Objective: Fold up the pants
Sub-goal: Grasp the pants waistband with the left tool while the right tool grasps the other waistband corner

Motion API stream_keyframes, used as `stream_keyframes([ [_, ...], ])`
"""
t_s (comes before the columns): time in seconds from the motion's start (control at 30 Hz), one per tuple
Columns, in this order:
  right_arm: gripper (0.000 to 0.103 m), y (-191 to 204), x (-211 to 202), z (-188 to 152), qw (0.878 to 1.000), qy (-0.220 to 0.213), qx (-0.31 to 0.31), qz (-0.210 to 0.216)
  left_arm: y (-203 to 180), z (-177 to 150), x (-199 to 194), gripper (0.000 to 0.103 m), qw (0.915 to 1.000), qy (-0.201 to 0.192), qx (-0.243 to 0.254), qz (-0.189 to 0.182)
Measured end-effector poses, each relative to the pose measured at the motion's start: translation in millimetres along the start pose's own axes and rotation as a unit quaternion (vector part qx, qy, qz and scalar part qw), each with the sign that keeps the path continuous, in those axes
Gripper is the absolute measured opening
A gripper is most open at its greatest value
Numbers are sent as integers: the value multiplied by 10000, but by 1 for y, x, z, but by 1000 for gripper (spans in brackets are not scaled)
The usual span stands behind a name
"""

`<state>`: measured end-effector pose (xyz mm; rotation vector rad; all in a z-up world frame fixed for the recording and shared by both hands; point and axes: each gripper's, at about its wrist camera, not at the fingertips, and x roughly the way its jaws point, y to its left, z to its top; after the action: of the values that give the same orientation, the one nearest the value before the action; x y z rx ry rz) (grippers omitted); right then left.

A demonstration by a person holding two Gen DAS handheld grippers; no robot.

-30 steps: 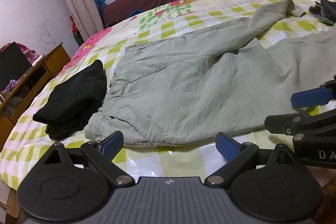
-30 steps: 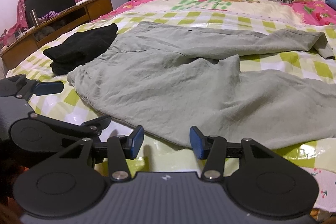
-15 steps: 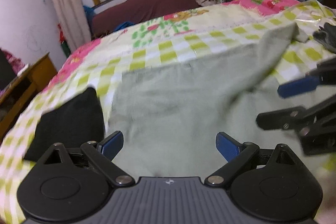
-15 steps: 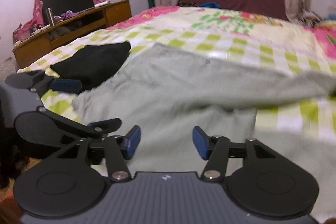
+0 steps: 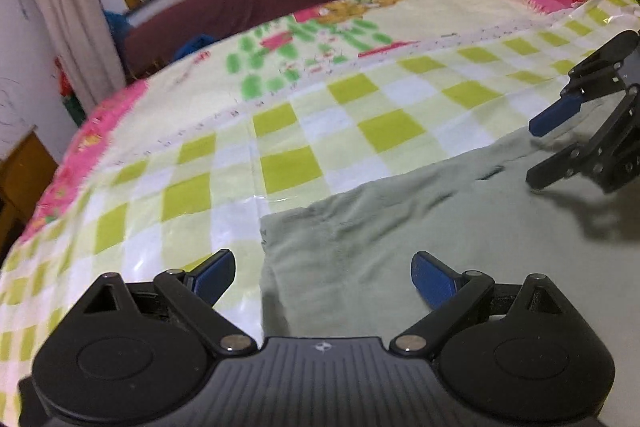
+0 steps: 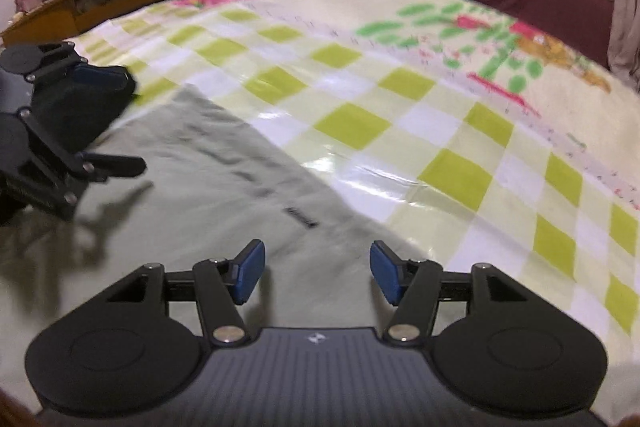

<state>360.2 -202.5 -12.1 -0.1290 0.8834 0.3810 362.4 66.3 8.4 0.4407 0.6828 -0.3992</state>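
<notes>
Over pants — both grippers hover, fingers spread.

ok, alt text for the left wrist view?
Open left gripper low over the corner of grey-green pants spread on a green-checked bedspread. The right gripper, also open, hovers over the pants at right.

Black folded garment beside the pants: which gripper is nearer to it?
Left. The left gripper hovers right by the black garment, which shows just behind it in the right wrist view. The right gripper is further along the pants, away from it.
</notes>
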Motion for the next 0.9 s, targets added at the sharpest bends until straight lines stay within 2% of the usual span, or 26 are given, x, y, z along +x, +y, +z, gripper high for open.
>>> stream_keyframes([
  [0.1, 60, -18, 14, 9, 9996, 222, -55, 139, 20, 4, 17, 103, 9995, 93, -106, -270],
  [0.2, 60, -33, 31, 14, 9970, 666, -59, 401, 29, 8, 35, 103, 9974, 314, -243, -600],
  [0.3, 60, -41, 36, 15, 9951, 827, -74, 541, 23, 11, 52, 103, 9967, 491, 9, -647],
  [0.37, 56, -42, 38, 20, 9944, 894, -73, 551, 22, 12, 59, 102, 9959, 547, -31, -717],
  [0.43, 48, -42, 40, 19, 9949, 892, -76, 468, 19, 12, 62, 93, 9954, 569, -81, -770],
  [0.47, 43, -42, 40, 17, 9951, 878, -24, 449, 17, 12, 63, 84, 9953, 582, -72, -774],
  [0.5, 30, -41, 41, 17, 9951, 871, 7, 460, 16, 14, 63, 69, 9952, 570, -57, -792],
  [0.53, 9, -39, 40, 16, 9951, 862, 25, 479, 14, 15, 62, 61, 9951, 557, -35, -819],
  [0.57, 3, -37, 38, 16, 9951, 859, 55, 494, 12, 18, 61, 53, 9950, 555, -3, -831],
  [0.6, 4, -36, 37, 17, 9948, 870, 98, 514, 10, 19, 60, 45, 9953, 535, 59, -809],
  [0.67, 3, -33, 31, 18, 9958, 816, 90, 413, 6, 22, 57, 40, 9959, 515, 143, -736],
  [0.77, 2, -28, 9, 23, 9977, 517, 167, 415, 3, 25, 38, 36, 9977, 290, 267, -545],
  [0.9, 2, -13, -44, 28, 9982, 25, 33, 596, 10, 28, -10, 33, 9986, -213, 80, -486],
])
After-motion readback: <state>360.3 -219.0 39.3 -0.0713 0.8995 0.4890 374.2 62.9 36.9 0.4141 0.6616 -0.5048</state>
